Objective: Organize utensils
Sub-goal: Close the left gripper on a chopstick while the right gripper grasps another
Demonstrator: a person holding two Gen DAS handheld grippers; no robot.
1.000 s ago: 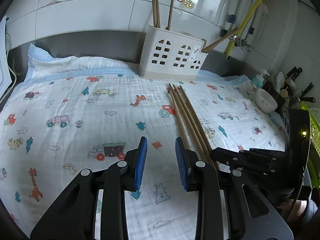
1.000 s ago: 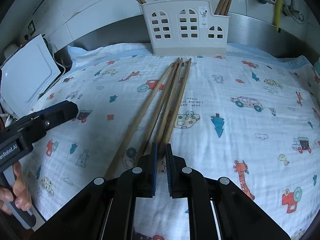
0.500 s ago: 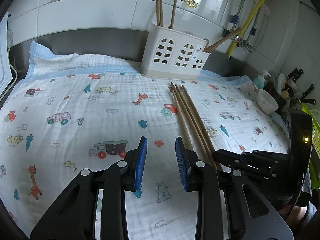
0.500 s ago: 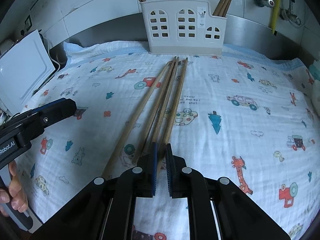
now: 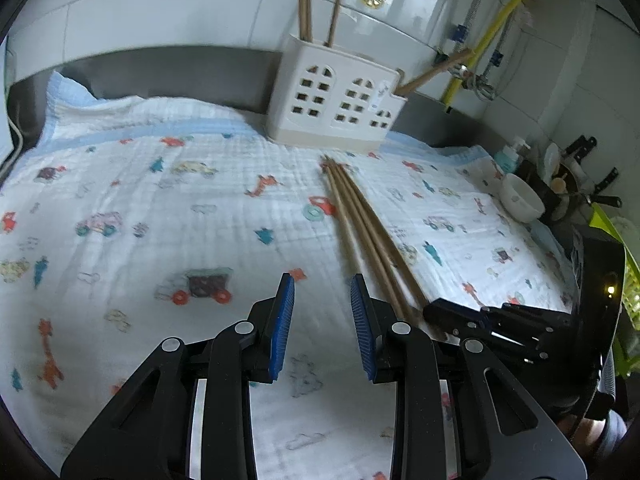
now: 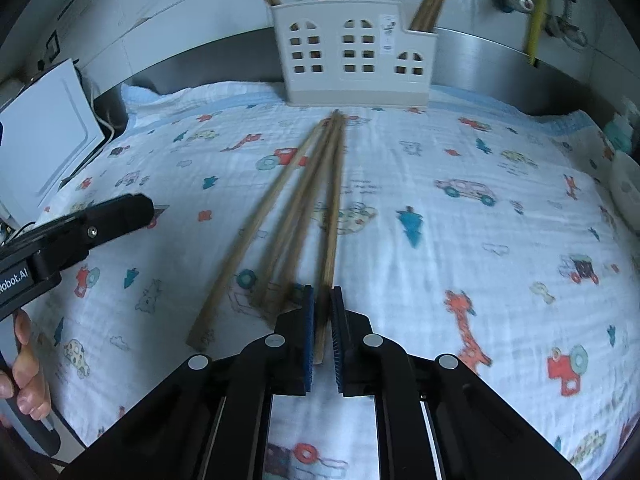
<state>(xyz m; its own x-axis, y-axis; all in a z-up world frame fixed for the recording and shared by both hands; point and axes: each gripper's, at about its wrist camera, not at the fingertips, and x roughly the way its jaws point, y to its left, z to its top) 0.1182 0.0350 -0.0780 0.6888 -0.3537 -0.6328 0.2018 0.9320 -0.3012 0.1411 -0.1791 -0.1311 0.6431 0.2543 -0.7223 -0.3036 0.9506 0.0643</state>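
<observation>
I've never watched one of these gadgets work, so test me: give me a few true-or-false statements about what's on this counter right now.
1. The right gripper is shut on a chopstick. True.
2. The left gripper grips a chopstick too. False: its jaws stand open over the cloth, empty.
3. The white holder already has chopsticks in it. True.
4. The holder lies tipped over. False: it stands upright at the back wall.
5. The loose chopsticks lie on a bare steel counter. False: on the printed cloth.

Soft daylight, fisheye warp, motion blur
</observation>
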